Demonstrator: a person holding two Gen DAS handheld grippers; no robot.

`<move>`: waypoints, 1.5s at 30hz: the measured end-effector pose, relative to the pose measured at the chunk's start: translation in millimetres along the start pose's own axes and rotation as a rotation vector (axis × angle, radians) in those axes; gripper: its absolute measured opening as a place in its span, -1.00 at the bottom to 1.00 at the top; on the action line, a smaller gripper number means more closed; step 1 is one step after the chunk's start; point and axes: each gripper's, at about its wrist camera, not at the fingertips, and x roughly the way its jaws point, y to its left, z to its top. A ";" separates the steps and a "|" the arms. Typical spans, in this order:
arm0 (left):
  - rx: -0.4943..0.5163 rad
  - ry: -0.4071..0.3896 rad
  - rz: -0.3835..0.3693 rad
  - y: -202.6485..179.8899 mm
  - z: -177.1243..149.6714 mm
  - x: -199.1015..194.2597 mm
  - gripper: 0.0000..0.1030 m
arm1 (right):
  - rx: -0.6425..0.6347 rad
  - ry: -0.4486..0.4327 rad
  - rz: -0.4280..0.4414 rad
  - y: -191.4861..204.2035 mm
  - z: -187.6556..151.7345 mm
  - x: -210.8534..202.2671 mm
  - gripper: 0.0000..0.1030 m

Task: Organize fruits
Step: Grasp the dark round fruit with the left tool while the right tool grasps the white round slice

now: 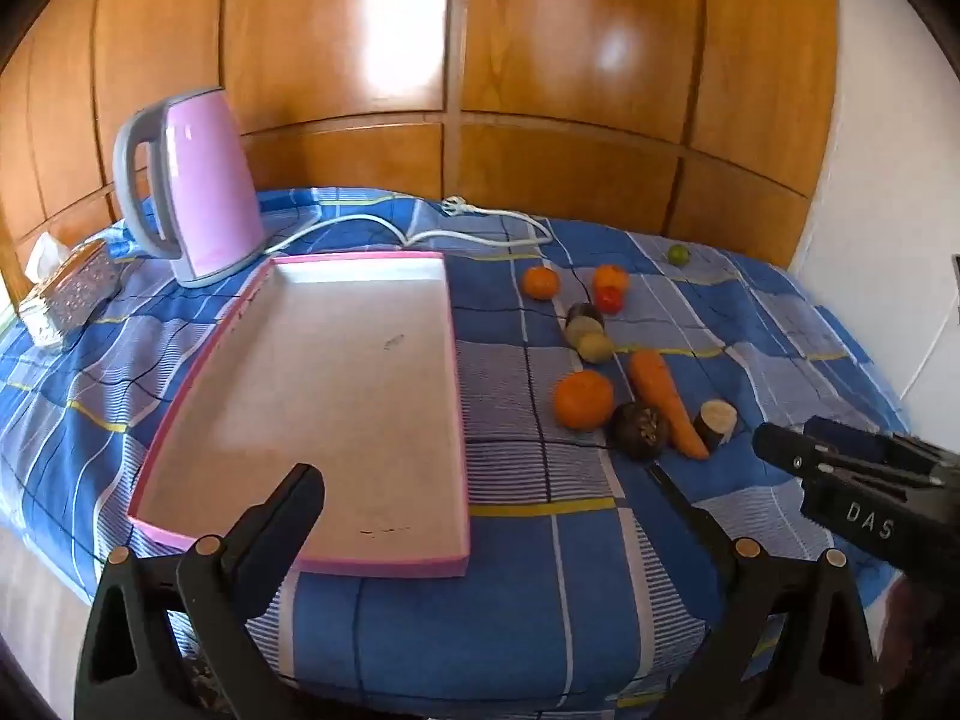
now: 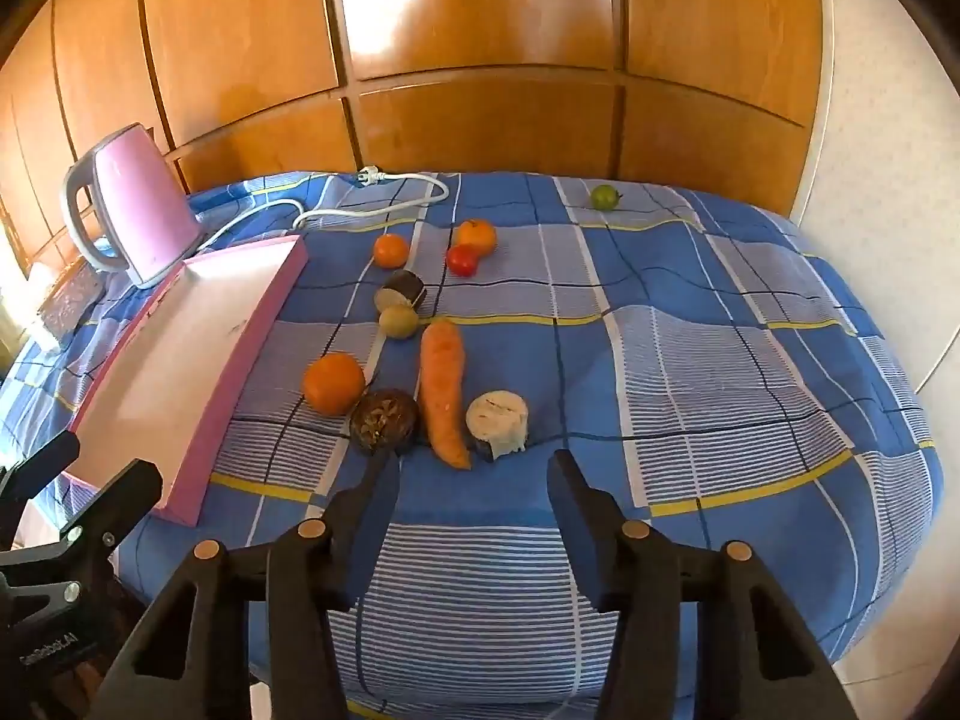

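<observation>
A blue checked cloth (image 2: pixel 690 360) covers the table in front of a wood-panelled wall (image 2: pixel 480 30). The pink tray (image 1: pixel 336 360) lies on the left, holding nothing, with a pink kettle (image 1: pixel 204 186) behind it and its white cord (image 2: pixel 384 204) trailing along the back. Only the left view shows the tissue box (image 1: pixel 66 294) at the far left. The right view shows the produce better: three oranges (image 2: pixel 333 383), a tomato (image 2: pixel 461 260), a carrot (image 2: pixel 443 390), a kiwi (image 2: pixel 399 321), a lime (image 2: pixel 605 197) far back, and cut dark pieces (image 2: pixel 384 420). The right gripper (image 2: pixel 474 474) hovers just before the carrot, jaws apart and holding nothing. The left gripper (image 1: pixel 486 480) is over the tray's near edge, jaws wide apart.
</observation>
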 end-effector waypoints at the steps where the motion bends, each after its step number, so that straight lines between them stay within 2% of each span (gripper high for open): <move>1: 0.007 0.009 -0.009 -1.9 0.1 1.8 0.99 | 0.003 0.003 0.004 -3.2 -0.9 0.4 0.01; 4: 0.040 0.042 -0.037 -10.7 0.4 5.6 0.99 | 0.018 0.005 0.016 -15.4 -4.0 -1.0 0.01; 8: 0.109 0.044 -0.063 -23.7 1.3 5.8 0.99 | 0.052 0.003 -0.004 -32.1 -2.6 -0.9 0.01; 11: 0.121 0.044 -0.082 -28.1 2.9 9.3 0.96 | 0.066 0.035 -0.003 -39.9 -3.7 2.0 0.01; 13: 0.106 0.057 -0.111 -28.1 4.8 13.1 0.76 | 0.053 0.041 0.005 -38.9 -1.2 6.8 0.00; 17: 0.099 0.102 -0.191 -32.2 10.2 25.8 0.32 | 0.026 0.058 0.039 -34.7 3.0 25.7 -0.19; 21: 0.116 0.119 -0.226 -42.0 10.1 38.6 0.18 | 0.010 0.052 0.058 -32.9 5.8 40.7 -0.19; 23: 0.111 0.140 -0.246 -47.6 10.3 48.5 0.17 | 0.016 0.048 0.085 -32.3 8.1 46.4 -0.19; 29: 0.090 0.192 -0.269 -57.9 9.1 74.8 0.09 | -0.030 0.078 0.071 -30.2 16.9 61.0 -0.19; 30: 0.093 0.196 -0.268 -59.4 9.1 77.8 0.06 | -0.035 0.101 0.077 -30.6 16.1 64.9 -0.19; 34: 0.101 0.202 -0.275 -65.7 10.6 90.5 -0.10 | -0.055 0.103 0.110 -26.9 19.0 70.2 -0.24; 37: 0.075 0.218 -0.274 -64.3 12.3 103.6 -0.11 | -0.042 0.090 0.139 -28.2 19.4 69.6 -0.36; 45: 0.036 0.211 -0.307 -64.3 18.8 119.1 -0.11 | 0.023 0.088 0.221 -40.4 20.8 76.9 -0.34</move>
